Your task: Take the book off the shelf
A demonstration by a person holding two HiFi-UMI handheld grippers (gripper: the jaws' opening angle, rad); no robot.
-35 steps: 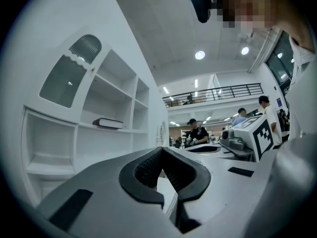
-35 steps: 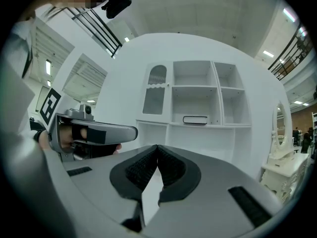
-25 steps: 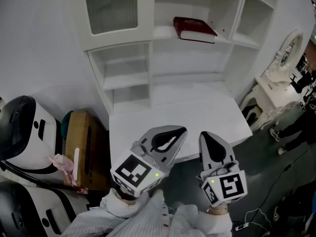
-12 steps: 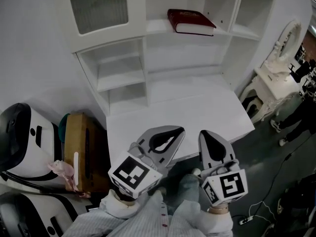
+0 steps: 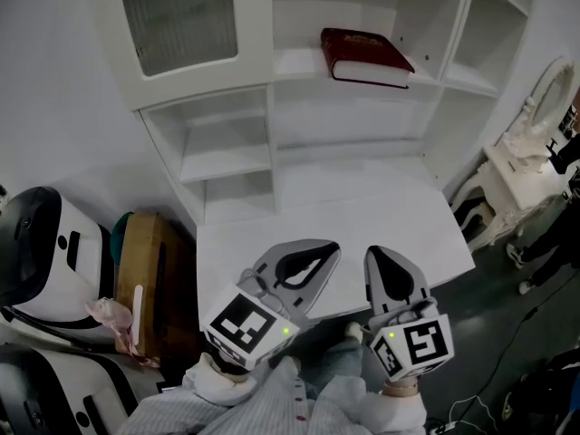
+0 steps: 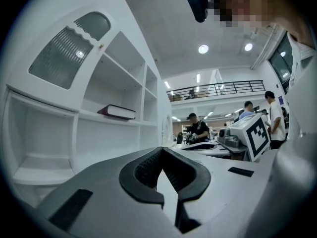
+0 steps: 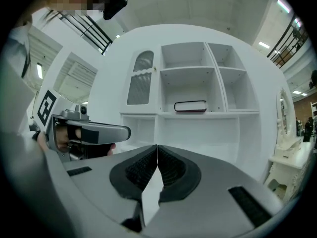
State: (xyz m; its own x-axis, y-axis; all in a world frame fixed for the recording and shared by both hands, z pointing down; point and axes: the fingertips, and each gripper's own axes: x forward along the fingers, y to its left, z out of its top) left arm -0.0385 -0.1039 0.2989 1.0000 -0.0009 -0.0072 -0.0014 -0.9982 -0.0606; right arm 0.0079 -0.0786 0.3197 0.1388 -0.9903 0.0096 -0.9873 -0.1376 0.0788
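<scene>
Now, holding the left gripper [image 5: 324,252] and the right gripper [image 5: 377,256] side by side over the near edge of the white desk [image 5: 362,211], with pale striped sleeves [image 5: 272,404] showing nearest of all in the head view. Aiming both grippers level toward the far shelf unit [image 5: 294,63], angling the left one a little to the right and pointing the right one almost straight ahead.

Pressing the jaws of the left gripper fully together, ribbed pads meeting at the tips with nothing between them. Doing the same with the right gripper, its jaws closed on nothing. Touching neither the desk nor the shelf unit with either one.

Leaving the dark red book [image 5: 365,54] lying flat on the shelf board in the middle column of the far unit, above the open recess behind the desk, white page edges facing near, well apart from both grippers.

Showing a black-and-white square marker on the left cube [image 5: 245,323] and another on the right cube [image 5: 417,344], each beside a small green light. Finding any print on the book's cover too small for reading. Standing between a brown box [image 5: 149,261] at the near left and a white vanity [image 5: 530,130] at the far right.
</scene>
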